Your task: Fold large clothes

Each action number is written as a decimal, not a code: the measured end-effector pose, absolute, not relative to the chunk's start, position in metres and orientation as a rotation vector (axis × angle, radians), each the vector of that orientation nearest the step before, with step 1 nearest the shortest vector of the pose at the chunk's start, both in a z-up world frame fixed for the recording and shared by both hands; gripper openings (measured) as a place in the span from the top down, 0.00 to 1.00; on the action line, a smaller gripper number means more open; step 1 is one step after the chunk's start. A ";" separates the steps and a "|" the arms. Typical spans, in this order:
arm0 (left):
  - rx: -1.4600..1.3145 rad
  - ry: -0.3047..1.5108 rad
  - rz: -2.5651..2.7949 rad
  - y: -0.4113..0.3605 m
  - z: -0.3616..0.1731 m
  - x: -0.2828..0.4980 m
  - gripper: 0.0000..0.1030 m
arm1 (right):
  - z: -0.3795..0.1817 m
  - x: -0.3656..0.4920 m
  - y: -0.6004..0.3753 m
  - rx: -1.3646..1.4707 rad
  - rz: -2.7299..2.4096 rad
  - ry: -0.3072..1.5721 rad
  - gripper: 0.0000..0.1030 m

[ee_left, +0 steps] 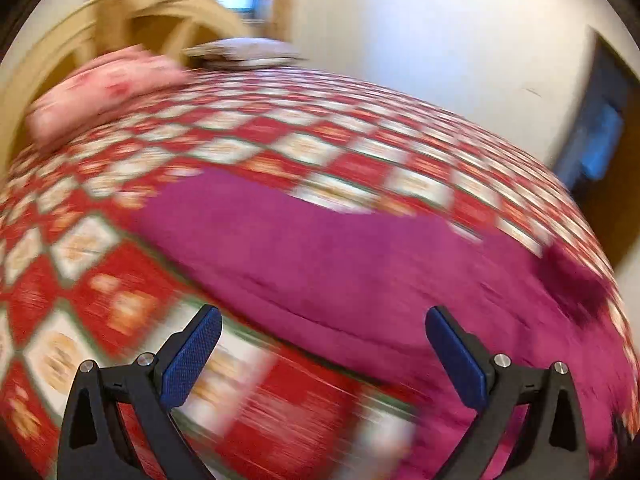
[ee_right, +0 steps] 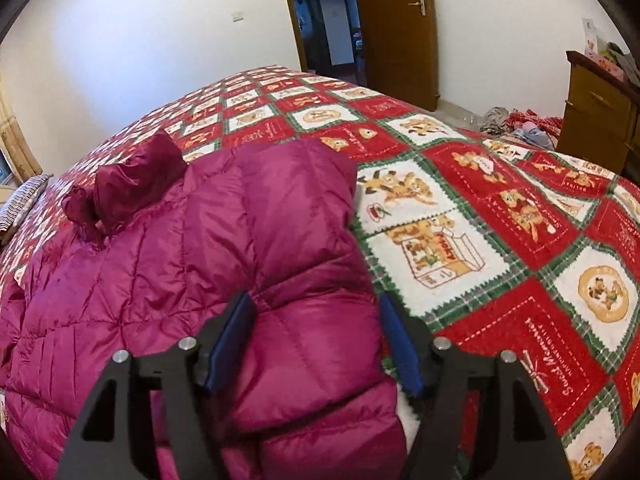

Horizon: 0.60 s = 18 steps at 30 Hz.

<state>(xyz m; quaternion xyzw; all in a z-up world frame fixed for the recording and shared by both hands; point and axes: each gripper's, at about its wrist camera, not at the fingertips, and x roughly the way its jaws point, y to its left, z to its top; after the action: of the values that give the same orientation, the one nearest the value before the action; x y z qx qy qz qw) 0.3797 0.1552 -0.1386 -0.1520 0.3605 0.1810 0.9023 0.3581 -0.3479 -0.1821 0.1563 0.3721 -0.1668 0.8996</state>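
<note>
Magenta quilted jacket [ee_right: 192, 248] on checked bedspread [ee_right: 500, 208]. Right gripper [ee_right: 316, 340] closed around a jacket fold; left gripper [ee_left: 322, 354] wide, empty.

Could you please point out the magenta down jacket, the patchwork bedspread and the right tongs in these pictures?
magenta down jacket [ee_right: 224, 216]: right wrist view, on its quilted middle panel.
patchwork bedspread [ee_right: 500, 200]: right wrist view, on a red square.
right tongs [ee_right: 316, 344]: right wrist view, midway between fingertips, either side of a jacket fold.

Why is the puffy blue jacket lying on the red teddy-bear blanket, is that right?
Not quite: the puffy jacket is magenta, not blue. The right wrist view shows it clearly, lying on the red teddy-bear blanket. Only the gripper pads are blue.
</note>
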 end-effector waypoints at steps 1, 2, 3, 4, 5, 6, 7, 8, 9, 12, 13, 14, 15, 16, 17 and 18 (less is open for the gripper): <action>-0.333 0.764 0.446 0.181 -0.142 0.386 0.01 | -0.182 0.358 -0.347 0.318 -0.348 0.772 0.33; -0.349 0.781 0.494 0.199 -0.146 0.390 0.01 | -0.182 0.359 -0.346 0.309 -0.352 0.775 0.33; -0.374 0.804 0.545 0.222 -0.151 0.397 0.01 | -0.182 0.359 -0.345 0.304 -0.356 0.777 0.33; -0.399 0.835 0.582 0.241 -0.158 0.405 0.01 | -0.182 0.360 -0.344 0.298 -0.359 0.779 0.33; -0.414 0.859 0.602 0.254 -0.164 0.409 0.01 | -0.183 0.360 -0.343 0.294 -0.362 0.780 0.33; -0.433 0.886 0.622 0.266 -0.171 0.416 0.01 | -0.183 0.360 -0.342 0.289 -0.364 0.781 0.32; -0.453 0.918 0.639 0.277 -0.180 0.424 0.01 | -0.183 0.360 -0.342 0.284 -0.368 0.783 0.32; -0.466 0.939 0.639 0.281 -0.187 0.429 0.01 | -0.183 0.361 -0.341 0.277 -0.372 0.786 0.32; -0.467 0.957 0.646 0.283 -0.193 0.434 0.01 | -0.183 0.361 -0.340 0.271 -0.375 0.788 0.32; -0.368 0.923 0.627 0.271 -0.197 0.444 0.01 | -0.184 0.363 -0.338 0.248 -0.387 0.796 0.31; -0.362 0.902 0.588 0.267 -0.199 0.445 0.01 | -0.184 0.363 -0.337 0.246 -0.388 0.796 0.31; -0.364 0.884 0.574 0.266 -0.200 0.444 0.01 | -0.184 0.363 -0.337 0.242 -0.390 0.798 0.31; -0.367 0.867 0.570 0.265 -0.201 0.441 0.02 | -0.185 0.363 -0.337 0.241 -0.391 0.798 0.31; -0.374 0.857 0.569 0.265 -0.200 0.440 0.06 | -0.185 0.363 -0.337 0.240 -0.391 0.798 0.31; -0.386 0.836 0.569 0.266 -0.197 0.437 0.22 | -0.185 0.363 -0.337 0.240 -0.391 0.798 0.31; -0.395 0.821 0.570 0.265 -0.194 0.436 0.38 | -0.185 0.363 -0.337 0.239 -0.391 0.798 0.31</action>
<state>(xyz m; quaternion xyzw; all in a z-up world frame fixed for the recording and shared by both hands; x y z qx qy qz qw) 0.4359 0.2655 -0.1941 -0.1880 0.3911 0.2716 0.8590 0.3629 -0.3368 -0.1848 0.1153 0.3851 -0.1888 0.8960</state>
